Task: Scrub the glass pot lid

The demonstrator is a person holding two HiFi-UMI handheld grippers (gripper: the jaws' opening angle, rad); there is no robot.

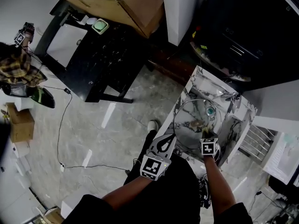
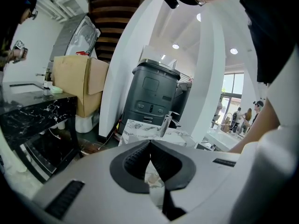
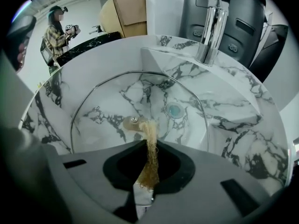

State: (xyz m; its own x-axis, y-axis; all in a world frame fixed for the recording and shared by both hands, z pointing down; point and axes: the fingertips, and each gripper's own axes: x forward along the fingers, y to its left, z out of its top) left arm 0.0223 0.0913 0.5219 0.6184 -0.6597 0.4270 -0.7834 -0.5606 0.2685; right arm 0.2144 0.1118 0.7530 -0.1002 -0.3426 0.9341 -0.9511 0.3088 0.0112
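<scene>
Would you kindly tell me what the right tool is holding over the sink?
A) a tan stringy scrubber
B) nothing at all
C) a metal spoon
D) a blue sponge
A: the right tool is shut on a tan stringy scrubber, whose far end lies by the knob of the glass lid in the sink.

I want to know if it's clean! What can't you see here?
Dirt on the glass lid: too faint through clear glass, every view.
Lid's centre fitting: right gripper view, partly covered by the scrubber in the right tool.
Whether the left tool pinches the lid: left gripper view, its body blocks it.
</scene>
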